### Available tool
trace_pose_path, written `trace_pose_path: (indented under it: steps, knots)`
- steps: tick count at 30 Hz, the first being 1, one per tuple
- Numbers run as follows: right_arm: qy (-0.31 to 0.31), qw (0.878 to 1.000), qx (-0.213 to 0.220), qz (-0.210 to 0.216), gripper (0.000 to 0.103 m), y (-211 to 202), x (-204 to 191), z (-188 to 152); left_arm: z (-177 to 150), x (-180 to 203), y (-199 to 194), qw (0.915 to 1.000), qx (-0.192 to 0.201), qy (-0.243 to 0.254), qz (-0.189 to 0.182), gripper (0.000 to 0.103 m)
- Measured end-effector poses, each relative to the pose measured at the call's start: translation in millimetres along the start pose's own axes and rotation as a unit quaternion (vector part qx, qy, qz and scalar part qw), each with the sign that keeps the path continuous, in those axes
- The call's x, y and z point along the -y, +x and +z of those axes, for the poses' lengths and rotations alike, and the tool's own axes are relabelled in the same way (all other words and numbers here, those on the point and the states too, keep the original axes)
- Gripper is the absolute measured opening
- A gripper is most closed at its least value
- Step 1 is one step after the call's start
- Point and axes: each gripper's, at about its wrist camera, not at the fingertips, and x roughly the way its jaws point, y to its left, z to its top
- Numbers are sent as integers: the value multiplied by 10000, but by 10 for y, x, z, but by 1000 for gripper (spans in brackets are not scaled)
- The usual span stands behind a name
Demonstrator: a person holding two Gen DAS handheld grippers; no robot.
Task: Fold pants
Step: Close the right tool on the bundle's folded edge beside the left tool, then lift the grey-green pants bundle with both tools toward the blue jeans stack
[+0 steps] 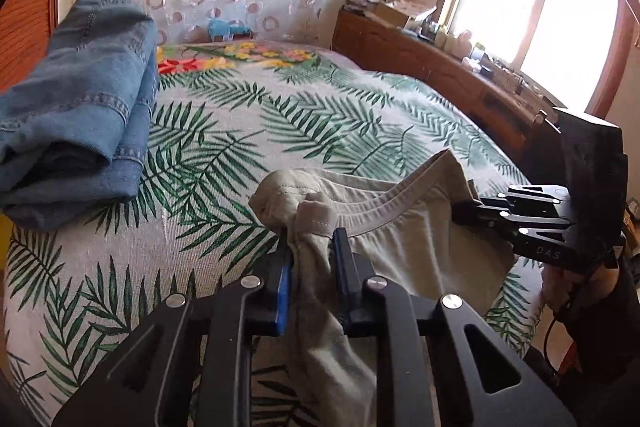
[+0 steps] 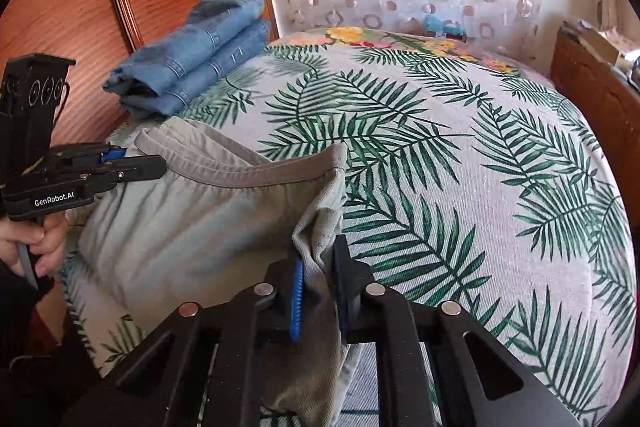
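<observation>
left gripper [image 1: 310, 247] clamps pants [image 1: 400, 223] waistband corner, lower centre | right gripper [image 2: 318, 267] clamps opposite corner | waistband axis spans both, bed [image 2: 440, 167] beyond

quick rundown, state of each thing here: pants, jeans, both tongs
grey pants: unfolded, waistband held up at both ends, hanging over the bed edge
jeans: folded, lying on the bed's far corner
left tongs: shut on the waistband
right tongs: shut on the waistband's other end
</observation>
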Motion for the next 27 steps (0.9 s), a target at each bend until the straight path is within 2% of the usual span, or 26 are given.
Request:
trace_pose_path:
  steps: [3,8,14,17,27]
  knots:
    - [-74,9997,215,-55,11,-137,-36,-18,10,103,-110,9993,196,189,255,19]
    - [-226,9982,524,-170,11,-347,-125,-20,59,257,-321,9969,546,395,396,19]
    - [-342,9960,806,-182,11,-586,-189,2,185,350,-583,9936,937,497,400,19]
    - [-410,9949,911,-159,11,-711,-222,25,239,353,-632,9918,1031,542,518,19]
    - [-611,9902,1244,-178,11,-1040,-342,158,333,350,-876,9866,1441,584,494,19]
